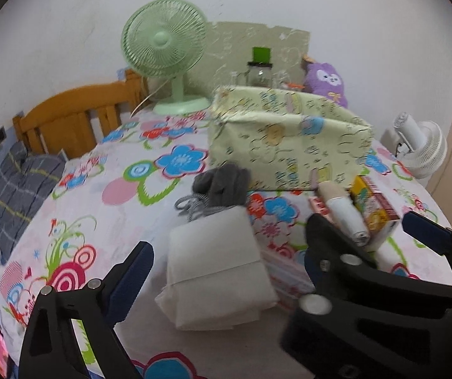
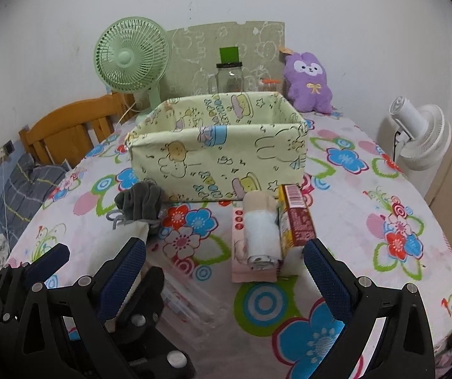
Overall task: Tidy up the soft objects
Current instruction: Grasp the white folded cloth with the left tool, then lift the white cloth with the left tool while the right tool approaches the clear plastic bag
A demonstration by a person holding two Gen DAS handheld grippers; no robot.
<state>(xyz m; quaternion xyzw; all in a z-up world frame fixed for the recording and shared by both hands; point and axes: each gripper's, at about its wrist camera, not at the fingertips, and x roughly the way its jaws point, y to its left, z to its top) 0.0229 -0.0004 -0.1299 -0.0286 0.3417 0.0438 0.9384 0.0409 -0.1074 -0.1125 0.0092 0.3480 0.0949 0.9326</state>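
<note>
A folded white cloth (image 1: 216, 259) lies on the flowered bedsheet between the fingers of my left gripper (image 1: 226, 252), which is open and clear of it. Behind the cloth sits a grey knitted piece (image 1: 222, 183) with a grey cord. My right gripper (image 2: 224, 248) is open just short of a rolled beige and white cloth (image 2: 262, 230) that rests on a pink packet (image 2: 240, 221). A red and yellow carton (image 2: 298, 218) stands to the roll's right. The pale green fabric box (image 2: 219, 151) stands open behind them. The two grippers' inner fingers overlap.
A purple plush (image 2: 308, 82), a glass jar (image 2: 229, 77) and a green fan (image 2: 129, 60) stand behind the box. A white fan (image 2: 421, 139) is off the right edge. The wooden headboard (image 2: 68, 120) and a plaid pillow (image 1: 20, 186) are on the left.
</note>
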